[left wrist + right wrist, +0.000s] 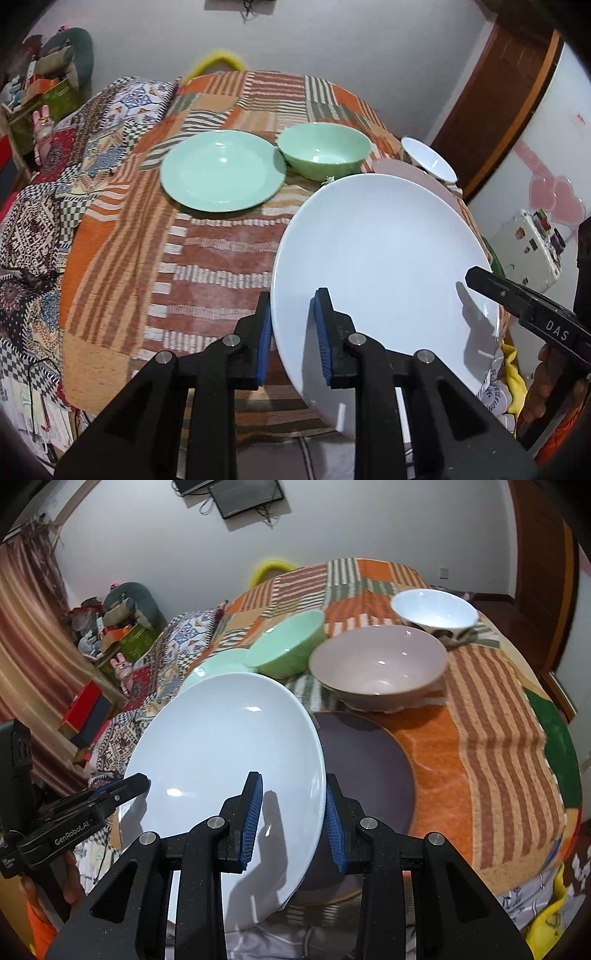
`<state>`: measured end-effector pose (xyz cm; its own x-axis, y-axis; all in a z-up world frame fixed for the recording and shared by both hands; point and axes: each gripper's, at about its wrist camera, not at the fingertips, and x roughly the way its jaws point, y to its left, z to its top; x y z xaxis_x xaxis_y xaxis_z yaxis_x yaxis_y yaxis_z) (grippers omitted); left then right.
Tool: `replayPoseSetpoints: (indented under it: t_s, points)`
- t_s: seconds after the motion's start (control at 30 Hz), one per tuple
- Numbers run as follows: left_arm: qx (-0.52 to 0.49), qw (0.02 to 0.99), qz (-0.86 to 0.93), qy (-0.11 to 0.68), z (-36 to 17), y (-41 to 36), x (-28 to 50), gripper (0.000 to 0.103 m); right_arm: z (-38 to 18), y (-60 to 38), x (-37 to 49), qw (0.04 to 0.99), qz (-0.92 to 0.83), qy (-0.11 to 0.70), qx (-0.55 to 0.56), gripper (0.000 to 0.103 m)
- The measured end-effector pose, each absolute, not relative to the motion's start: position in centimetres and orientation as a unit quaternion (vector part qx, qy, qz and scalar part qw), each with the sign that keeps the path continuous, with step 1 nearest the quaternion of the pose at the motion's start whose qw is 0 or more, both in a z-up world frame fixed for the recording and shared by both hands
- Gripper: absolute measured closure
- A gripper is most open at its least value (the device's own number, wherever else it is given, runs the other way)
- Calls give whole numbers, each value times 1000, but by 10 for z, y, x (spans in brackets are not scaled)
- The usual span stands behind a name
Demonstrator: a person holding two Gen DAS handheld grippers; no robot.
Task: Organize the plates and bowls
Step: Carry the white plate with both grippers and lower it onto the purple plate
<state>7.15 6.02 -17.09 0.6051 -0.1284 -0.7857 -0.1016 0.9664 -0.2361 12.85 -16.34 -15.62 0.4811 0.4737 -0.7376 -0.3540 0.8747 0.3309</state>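
Large round glossy plate (384, 254), pale bluish white, unpatterned. Shallow round plate (221, 170), mint green, plain. Deep round bowl (325, 151), light green, plain. Wide round bowl (380, 664), pale pink inside and out. Small round bowl (434, 611), white inside, dark markings outside. Flat round matte plate (369, 764), dark purple-grey with brown rim. Patchwork tablecloth (221, 251), striped in orange, brown, cream and olive. Gripper finger pads (251, 812), ribbed blue on black.

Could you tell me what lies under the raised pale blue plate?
A dark purple round plate lies on the patchwork cloth beneath the pale blue plate; its left part is covered.
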Motion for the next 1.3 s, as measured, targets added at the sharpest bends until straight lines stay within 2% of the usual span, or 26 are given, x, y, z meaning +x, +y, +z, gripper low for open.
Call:
replayPoseSetpoints:
  t_s: [0.73,1.3]
  points:
    - [-122,850,-31,511,-223,30,106,79,-197,-194,133,839,200,498,92,73]
    - [-120,843,-38,523,-236,22,136,76,-198,-204,146,839,187,501,99,73]
